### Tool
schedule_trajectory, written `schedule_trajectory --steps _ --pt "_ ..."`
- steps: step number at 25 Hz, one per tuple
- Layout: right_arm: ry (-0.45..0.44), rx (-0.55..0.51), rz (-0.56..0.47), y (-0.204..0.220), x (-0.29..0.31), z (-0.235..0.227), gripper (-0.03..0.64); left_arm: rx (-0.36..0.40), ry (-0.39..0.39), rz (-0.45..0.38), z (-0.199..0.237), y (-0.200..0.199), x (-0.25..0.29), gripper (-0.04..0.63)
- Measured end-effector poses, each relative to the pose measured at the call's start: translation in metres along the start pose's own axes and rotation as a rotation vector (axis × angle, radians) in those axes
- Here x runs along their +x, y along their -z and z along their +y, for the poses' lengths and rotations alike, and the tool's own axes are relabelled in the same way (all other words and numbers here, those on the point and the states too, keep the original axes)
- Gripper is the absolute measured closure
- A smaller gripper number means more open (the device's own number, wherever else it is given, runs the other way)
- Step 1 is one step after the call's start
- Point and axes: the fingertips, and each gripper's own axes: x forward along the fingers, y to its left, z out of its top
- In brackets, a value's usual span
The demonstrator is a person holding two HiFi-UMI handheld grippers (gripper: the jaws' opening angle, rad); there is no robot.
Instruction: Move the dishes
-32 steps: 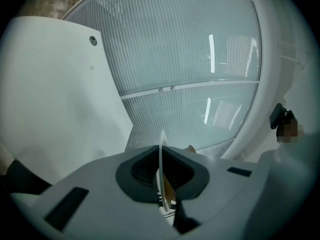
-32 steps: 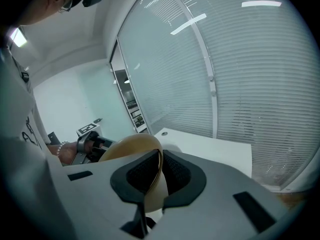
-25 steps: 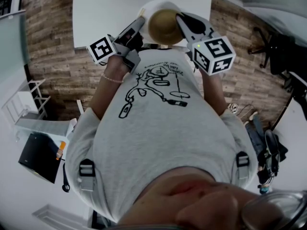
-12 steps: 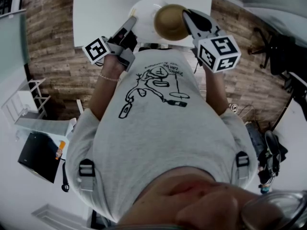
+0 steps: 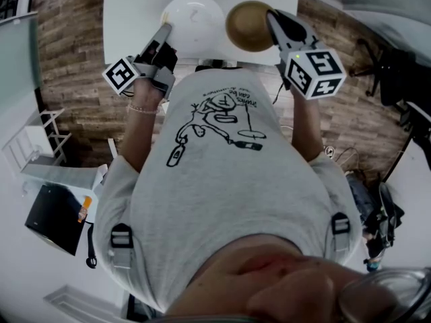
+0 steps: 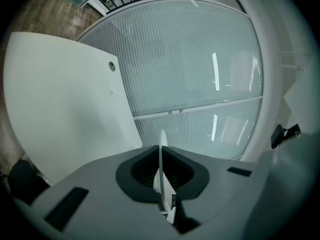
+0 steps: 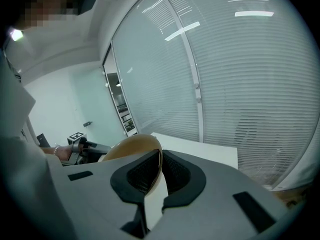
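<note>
A white plate (image 5: 194,17) hangs over the near edge of the white table (image 5: 135,19), with my left gripper (image 5: 166,27) shut on its left rim. In the left gripper view the plate (image 6: 162,156) shows edge-on, pinched between the jaws. To its right is a golden-brown bowl (image 5: 247,25), apart from the plate, with my right gripper (image 5: 270,17) shut on its right rim. The right gripper view shows the bowl's rim (image 7: 131,149) clamped between the jaws, and the left gripper's marker cube (image 7: 75,135) beyond it.
The table top (image 6: 60,99) stretches ahead, with a glass wall with blinds (image 6: 200,74) behind it. A black chair (image 5: 377,66) stands on the wood floor to the right. A black case (image 5: 57,221) and a white rack (image 5: 34,147) are at the lower left.
The plate and bowl overlapped at first. My left gripper has carried the plate to the left and farther over the table. My right gripper has shifted the bowl a little right.
</note>
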Motion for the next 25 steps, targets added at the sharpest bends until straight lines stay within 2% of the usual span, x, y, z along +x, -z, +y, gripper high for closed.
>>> schedule_trajectory --steps 11,20,25 --pt "0.036 0.055 -0.021 0.013 -0.001 -0.011 0.572 0.013 0.016 -0.019 -0.004 -0.008 -0.005 0.583" --pt "0.087 0.192 0.014 0.073 0.02 -0.039 0.572 0.015 0.011 -0.013 -0.006 -0.008 -0.004 0.583" --pt "0.131 0.227 0.046 0.107 0.035 -0.051 0.572 0.016 0.006 -0.007 -0.004 -0.008 -0.004 0.583"
